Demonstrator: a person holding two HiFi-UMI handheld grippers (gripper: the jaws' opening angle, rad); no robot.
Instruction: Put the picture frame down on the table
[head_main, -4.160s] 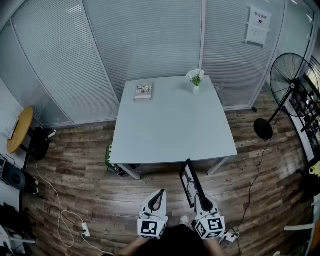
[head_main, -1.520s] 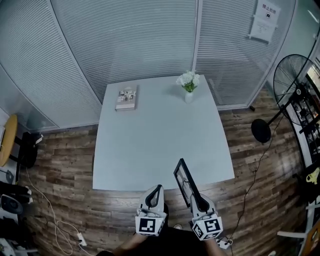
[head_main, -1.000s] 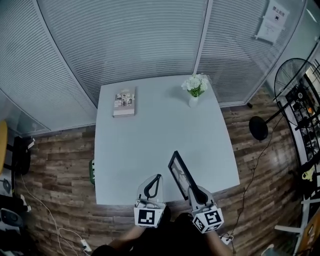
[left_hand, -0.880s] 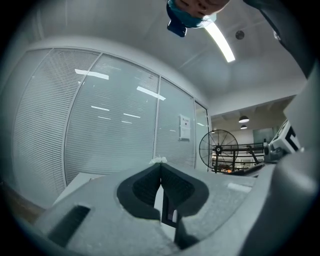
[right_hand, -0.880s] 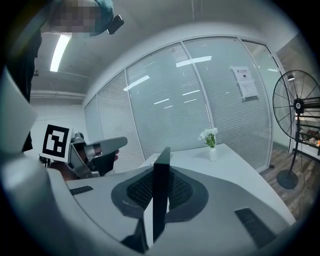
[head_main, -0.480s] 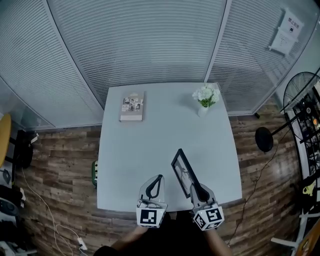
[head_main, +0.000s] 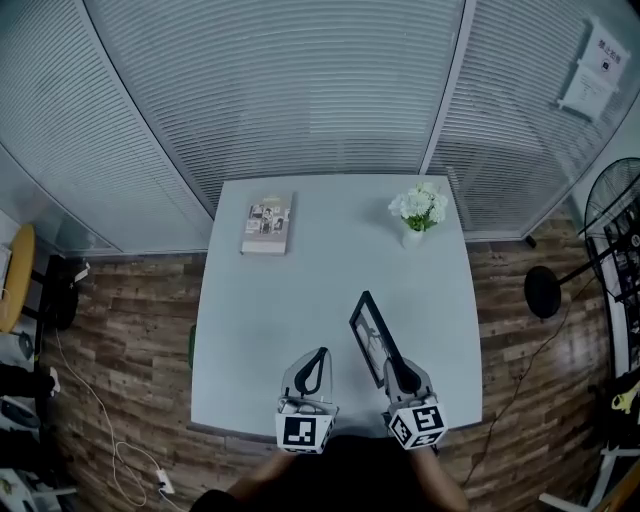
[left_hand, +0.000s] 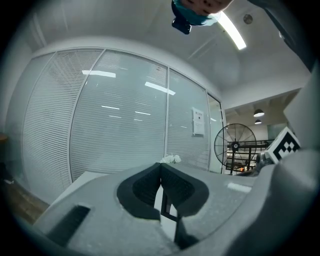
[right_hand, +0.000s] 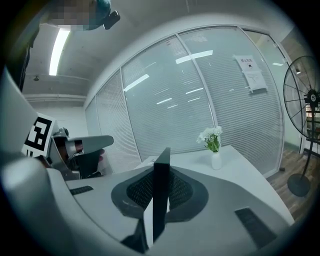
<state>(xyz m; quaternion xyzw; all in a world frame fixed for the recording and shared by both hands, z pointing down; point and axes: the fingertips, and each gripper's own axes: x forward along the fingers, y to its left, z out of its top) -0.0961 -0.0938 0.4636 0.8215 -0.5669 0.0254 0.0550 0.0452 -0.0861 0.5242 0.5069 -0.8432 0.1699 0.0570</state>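
Head view, transport step. The right gripper (head_main: 399, 374) carries the picture frame (head_main: 372, 337) over the near right part of the bench (head_main: 290, 300). The frame stands on edge and runs away from the person. It appears to be clear of the surface, though contact cannot be excluded from above. In the right gripper view, the jaws pinch the frame's thin dark edge between their ribbed pads. The left gripper (head_main: 319, 356) hovers just beside it over the near edge. In the left gripper view, its jaws are pressed together at the tips with nothing between them. A book (head_main: 267, 225) lies at the far left, and a vase of white flowers (head_main: 418, 212) stands at the far right. Both are well apart from the frame.

Judged step: the frame has arrived over open bench and has not yet been set down. The next move calls for lowering until the bottom edge bears on the surface. The frame should then be settled so that it stands or lies stably before the right jaws spread. If it is released upright without support, the narrow frame may topple.
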